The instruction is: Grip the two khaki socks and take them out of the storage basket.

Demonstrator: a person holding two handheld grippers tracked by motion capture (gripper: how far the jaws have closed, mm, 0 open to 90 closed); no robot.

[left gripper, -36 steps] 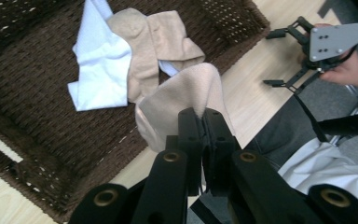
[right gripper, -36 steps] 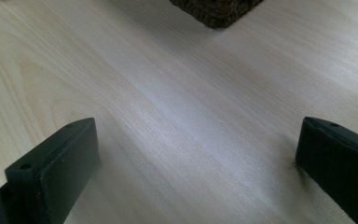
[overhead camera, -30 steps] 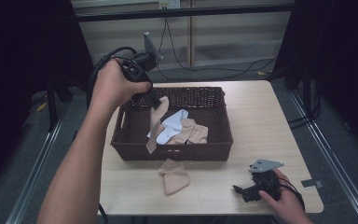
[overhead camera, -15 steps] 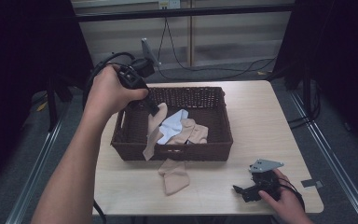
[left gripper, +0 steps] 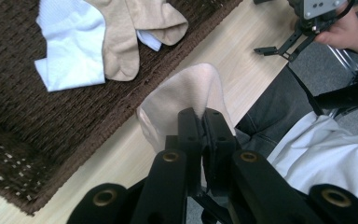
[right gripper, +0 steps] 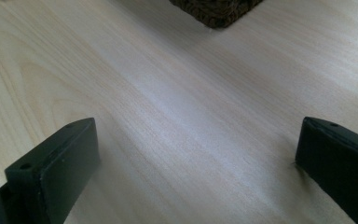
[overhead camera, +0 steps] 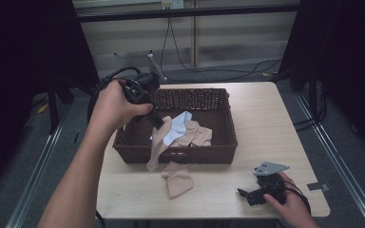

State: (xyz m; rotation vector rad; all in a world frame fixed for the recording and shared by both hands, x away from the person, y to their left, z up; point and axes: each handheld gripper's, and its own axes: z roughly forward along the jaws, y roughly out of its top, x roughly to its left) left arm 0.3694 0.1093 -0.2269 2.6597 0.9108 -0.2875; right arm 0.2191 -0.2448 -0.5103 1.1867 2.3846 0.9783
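My left gripper (overhead camera: 158,121) hovers over the near left part of the brown wicker basket (overhead camera: 218,102), shut on a long beige sock (overhead camera: 158,142). The sock hangs down across the basket's front wall. In the left gripper view the jaws (left gripper: 200,114) meet on that sock (left gripper: 186,91) above the basket rim (left gripper: 51,140). A white sock (overhead camera: 177,133) and beige socks (overhead camera: 197,135) lie inside the basket. Another beige sock (overhead camera: 178,179) lies on the table in front. My right gripper (overhead camera: 249,194) rests on the table at the near right, open with nothing between its jaws (right gripper: 196,144).
The light wooden table (overhead camera: 261,123) has bare room right of the basket. A corner of the basket (right gripper: 214,11) shows in the right gripper view. The person's lap (left gripper: 307,140) is beyond the near table edge. Cables (overhead camera: 180,52) run behind the table.
The left hand has sunk and come nearer with the beige sock, whose lower end now hangs lower over the basket's front wall. The right hand has not moved.
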